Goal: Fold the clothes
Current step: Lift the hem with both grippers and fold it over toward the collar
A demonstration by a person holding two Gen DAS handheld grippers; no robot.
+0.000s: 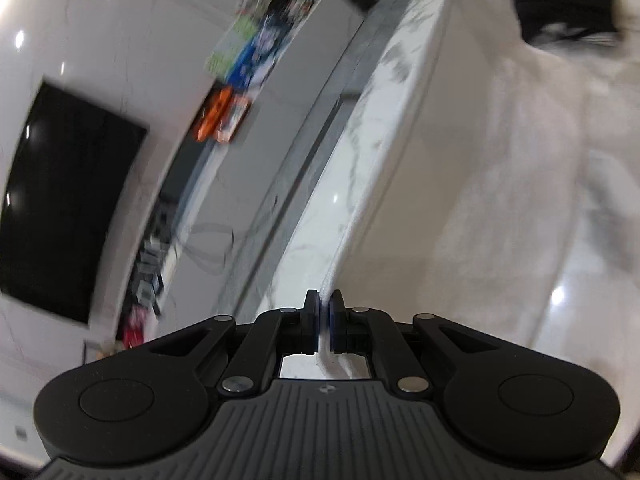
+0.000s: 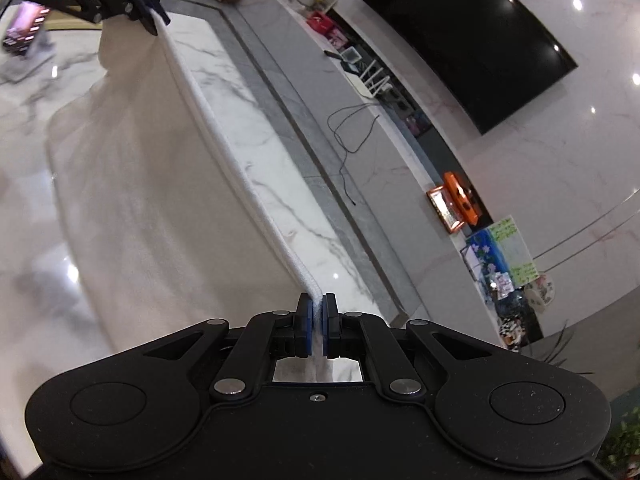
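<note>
The left gripper is clamped narrow on one corner of a white garment, and the right gripper pinches the opposite corner the same way, so the hemmed edge runs taut between them. The cloth looks soft, light and limp, likely to sag wherever it is unsupported; the thick hem at the corners seems the surest hold. Below that edge the garment hangs down and drapes toward the marble table. Farther off, a dark television sits on the far wall.
</note>
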